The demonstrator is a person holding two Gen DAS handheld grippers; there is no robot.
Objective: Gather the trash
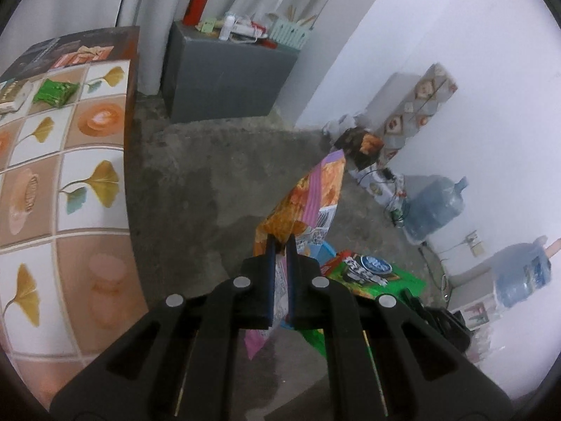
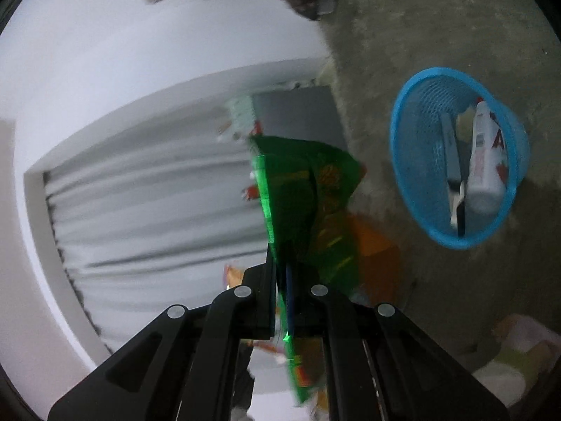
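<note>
I've got L gripper [image 1: 280,245] pinching orange-pink wrapper [image 1: 312,193], R gripper [image 2: 280,266] clamping green wrapper [image 2: 312,189]; blue basket [image 2: 413,175] right on floor.

Left gripper [image 1: 280,245]: matt black plastic, clamps glossy printed foil wrapper [image 1: 312,196], orange/purple. Right gripper [image 2: 280,270]: same plastic, clamps shiny green film wrapper [image 2: 315,189]. Basket [image 2: 413,133]: blue perforated plastic. Floor [image 1: 196,175]: rough bare concrete. Table [image 1: 87,182]: glossy patterned covering. Curtain [image 2: 157,210]: pale cloth, pleated
</note>
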